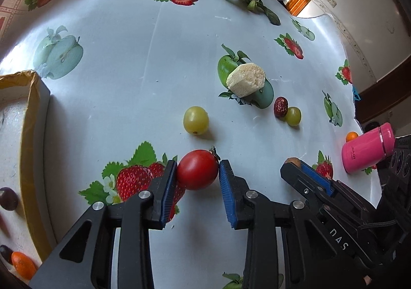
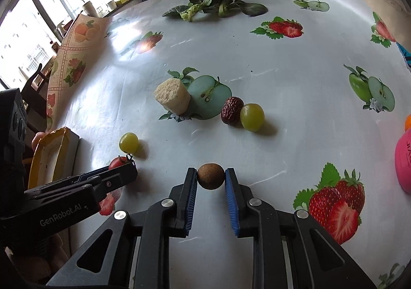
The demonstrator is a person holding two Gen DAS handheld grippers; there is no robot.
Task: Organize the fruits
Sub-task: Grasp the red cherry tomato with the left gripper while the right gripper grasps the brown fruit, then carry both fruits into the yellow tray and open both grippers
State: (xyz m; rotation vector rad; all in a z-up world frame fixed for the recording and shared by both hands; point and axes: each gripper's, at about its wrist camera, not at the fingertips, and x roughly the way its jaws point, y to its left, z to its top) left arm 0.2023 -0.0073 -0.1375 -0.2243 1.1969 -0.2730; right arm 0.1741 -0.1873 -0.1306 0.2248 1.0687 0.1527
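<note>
Two grips: your left hand-held gripper (image 1: 197, 173) pinches the tomato (image 1: 197, 169) just beside the box (image 1: 33, 135) on the counter (image 1: 143, 63); your right hand-held gripper (image 2: 211, 176) pinches a brown fruit (image 2: 210, 176), farther from the box.

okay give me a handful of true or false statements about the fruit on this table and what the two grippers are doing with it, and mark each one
1. The left gripper is closed on a red tomato. True.
2. The right gripper is empty. False: its pads press a small round brown fruit.
3. A wrinkled red date lies touching a green grape. True.
4. The leafy greens lie inside the box. False: they lie on the far side of the table, away from the box.
5. The pink bottle stands upright. False: it lies on its side.
</note>
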